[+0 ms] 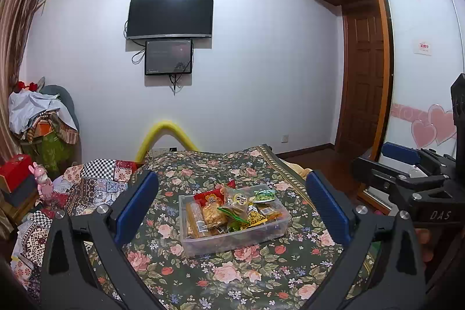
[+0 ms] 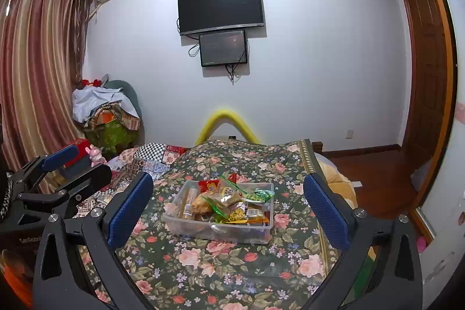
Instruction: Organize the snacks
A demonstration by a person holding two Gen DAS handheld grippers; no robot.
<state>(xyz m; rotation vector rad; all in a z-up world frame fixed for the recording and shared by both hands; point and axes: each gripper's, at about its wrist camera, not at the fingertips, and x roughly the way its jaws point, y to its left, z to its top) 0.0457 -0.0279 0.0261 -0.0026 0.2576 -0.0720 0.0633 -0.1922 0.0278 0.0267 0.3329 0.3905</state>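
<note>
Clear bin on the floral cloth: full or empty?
Full: the bin holds snack packets heaped to its rim, some poking above it.

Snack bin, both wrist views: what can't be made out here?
- Clear bin contents: lower packets are buried under the upper snack packets in both views; no count possible.
- Packet labels: too small to read.
- Green pea packet: partly covered by neighbours.
- Right claw and left claw: open, empty.
</note>
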